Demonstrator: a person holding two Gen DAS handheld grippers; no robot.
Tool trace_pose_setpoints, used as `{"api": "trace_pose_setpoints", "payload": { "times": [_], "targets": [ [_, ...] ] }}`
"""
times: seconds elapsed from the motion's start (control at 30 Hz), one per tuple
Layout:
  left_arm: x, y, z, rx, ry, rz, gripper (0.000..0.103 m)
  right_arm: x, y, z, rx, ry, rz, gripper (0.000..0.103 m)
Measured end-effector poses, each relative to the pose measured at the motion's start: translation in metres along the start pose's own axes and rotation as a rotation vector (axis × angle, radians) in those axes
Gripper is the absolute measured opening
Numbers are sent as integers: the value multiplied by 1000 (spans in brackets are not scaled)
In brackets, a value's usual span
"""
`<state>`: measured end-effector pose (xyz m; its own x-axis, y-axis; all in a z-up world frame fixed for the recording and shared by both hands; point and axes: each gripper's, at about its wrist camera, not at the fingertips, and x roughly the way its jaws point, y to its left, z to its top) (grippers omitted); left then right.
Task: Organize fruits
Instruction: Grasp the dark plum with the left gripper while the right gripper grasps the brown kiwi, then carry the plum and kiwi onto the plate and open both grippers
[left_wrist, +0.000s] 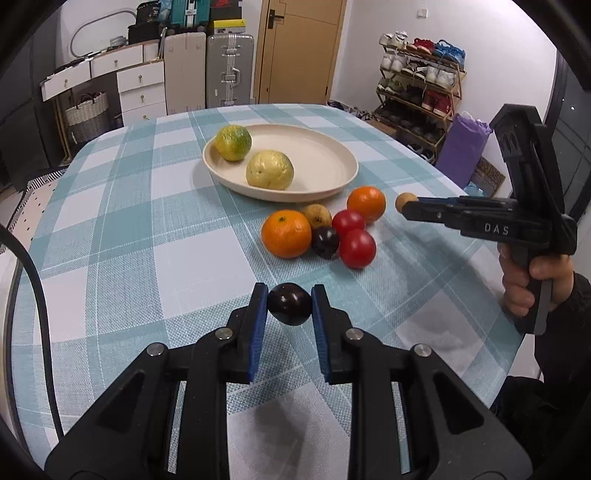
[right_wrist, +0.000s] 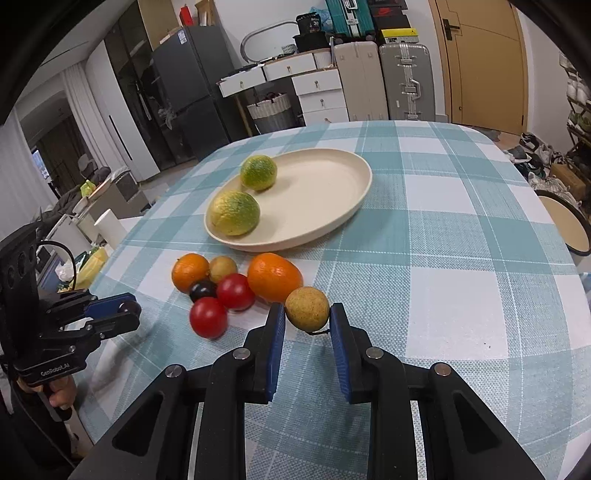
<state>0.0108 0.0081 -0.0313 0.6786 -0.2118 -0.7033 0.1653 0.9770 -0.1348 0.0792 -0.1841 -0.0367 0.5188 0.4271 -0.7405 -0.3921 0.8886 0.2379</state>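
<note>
Blue-padded left claw (left_wrist: 289, 303) grips a dark plum (left_wrist: 289, 303); right claw (right_wrist: 307, 320) grips a brown fruit (right_wrist: 307, 308) above the checked worktop (right_wrist: 443, 258)

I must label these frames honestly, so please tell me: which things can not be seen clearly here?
- Left gripper pads' contact with the dark plum: right wrist view shows only a sliver of fruit, hidden by a blue finger.
- Right gripper on the small brown fruit: left wrist view hides the far side behind its fingers.
- Second dark plum: partly covered by tomatoes.
- Plate underside: hidden.
</note>
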Motion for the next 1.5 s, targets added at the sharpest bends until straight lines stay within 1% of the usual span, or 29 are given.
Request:
{"api": "trace_pose_setpoints", "payload": {
  "times": [0.27,0.57,0.77,0.9,1.07,1.13,1.23,1.5],
  "targets": [
    [-10,2,7,-29,-73,-4,21,-5,7,2,-4,-24,12,26],
    [-6,1,21,-51,-115,24,21,-11,12,8,-4,-64,27,26],
    [6,2,36,-60,-118,40,21,-14,15,15,-8,-91,40,26],
    [13,2,47,-68,-124,38,21,-12,16,20,-11,-103,45,26],
    [19,-3,59,-65,-138,28,21,-7,17,25,-14,-97,44,26],
    [23,-4,64,-64,-142,20,21,-4,16,27,-15,-88,30,26],
    [30,-8,71,-53,-138,16,21,0,13,31,3,-80,33,26],
    [54,-15,90,-37,-130,6,21,3,7,42,16,-93,38,26]
  ]
}}
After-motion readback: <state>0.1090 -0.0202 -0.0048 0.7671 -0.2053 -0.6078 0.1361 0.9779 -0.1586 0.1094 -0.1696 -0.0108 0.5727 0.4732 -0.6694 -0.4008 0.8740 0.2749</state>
